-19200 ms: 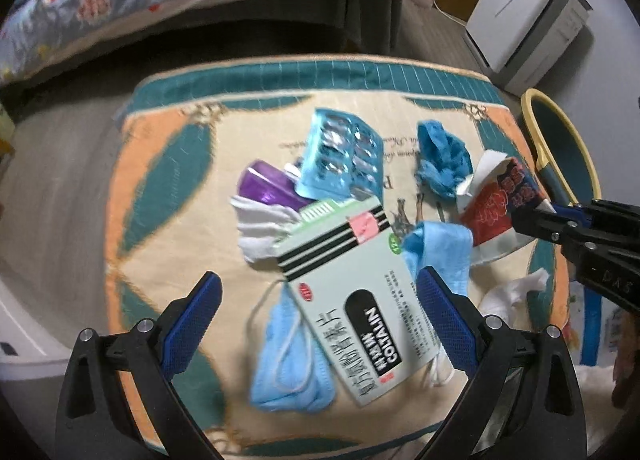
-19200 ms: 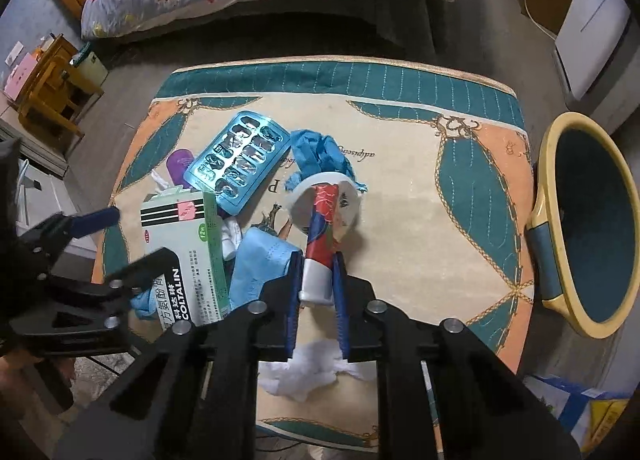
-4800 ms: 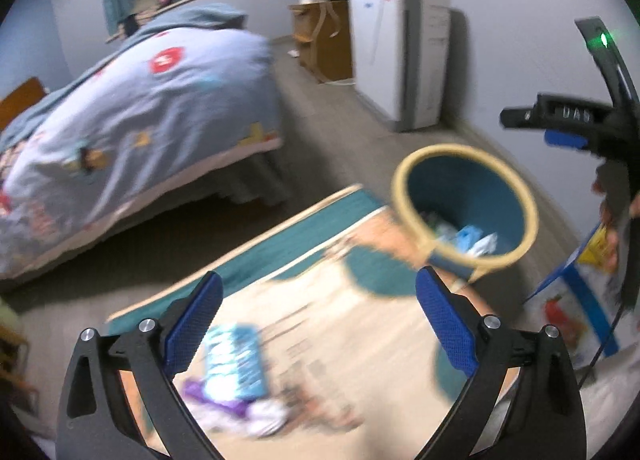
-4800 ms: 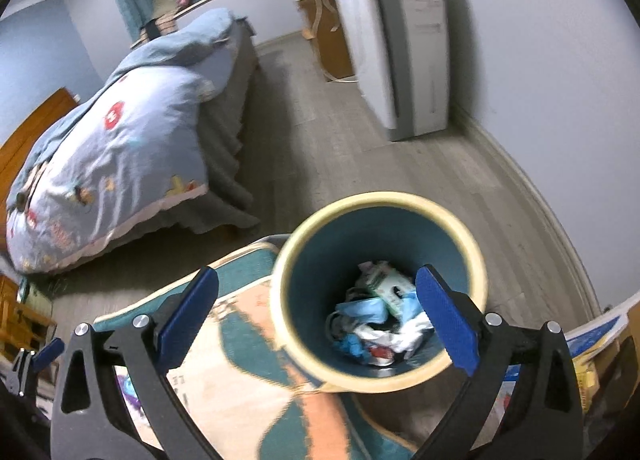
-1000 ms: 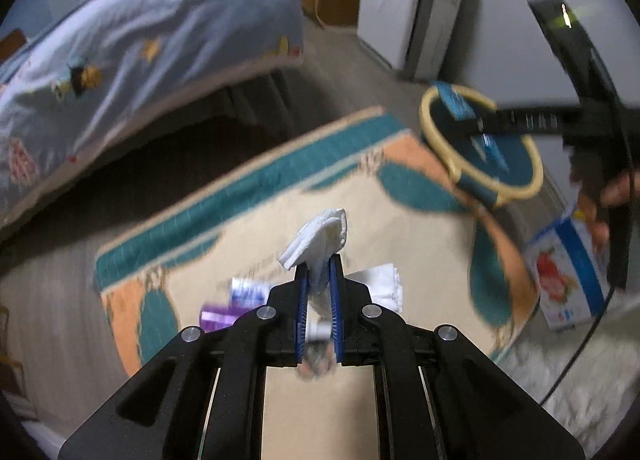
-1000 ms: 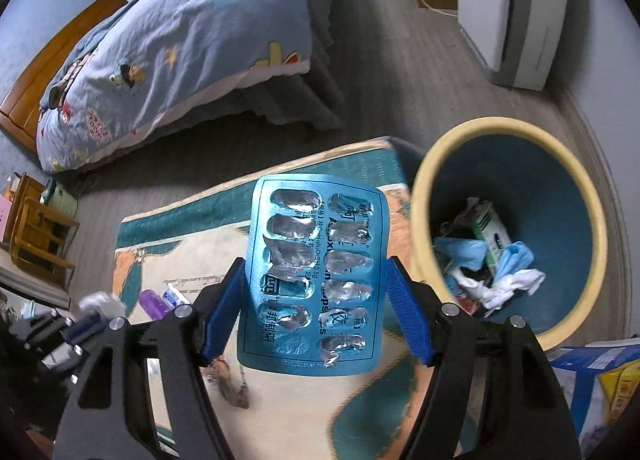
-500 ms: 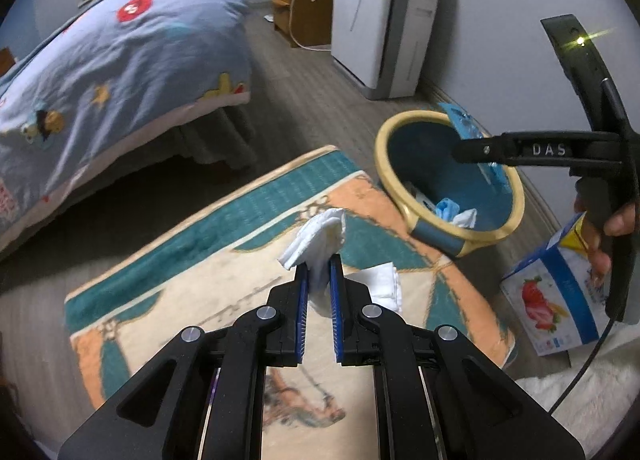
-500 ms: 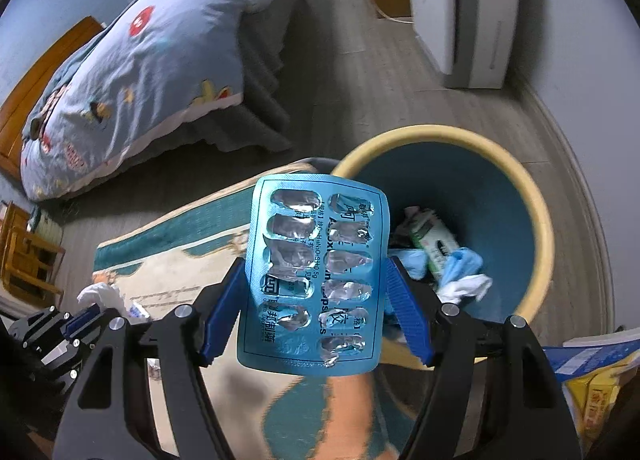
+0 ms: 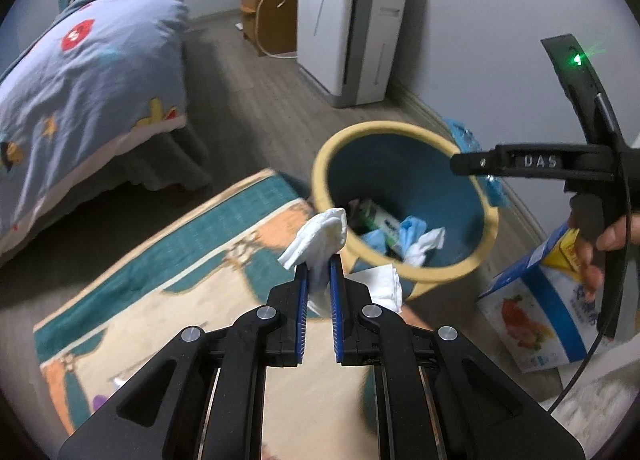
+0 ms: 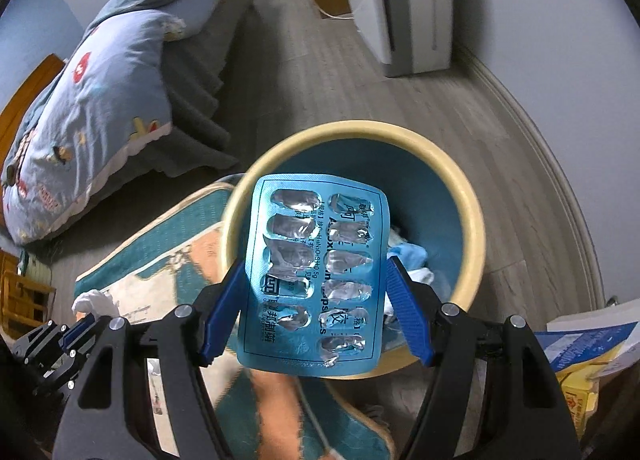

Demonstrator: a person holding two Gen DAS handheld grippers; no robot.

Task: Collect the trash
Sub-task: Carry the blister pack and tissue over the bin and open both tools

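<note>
While the right gripper (image 10: 316, 300) clamps a blue foil blister pack (image 10: 316, 276) over the yellow-rimmed teal bin (image 10: 472, 227) (jaws wide), release comes next; the left gripper (image 9: 318, 272) pinches crumpled white tissue (image 9: 320, 240).

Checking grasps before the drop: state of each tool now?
Left tool: shut on tissue.
Right tool: shut on blister pack, held across its width, over the bin.

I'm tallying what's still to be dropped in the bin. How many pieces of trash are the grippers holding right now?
2. A white tissue is pinched in the left gripper, and an empty blue blister pack sits between the right gripper's fingers, over the bin.
</note>
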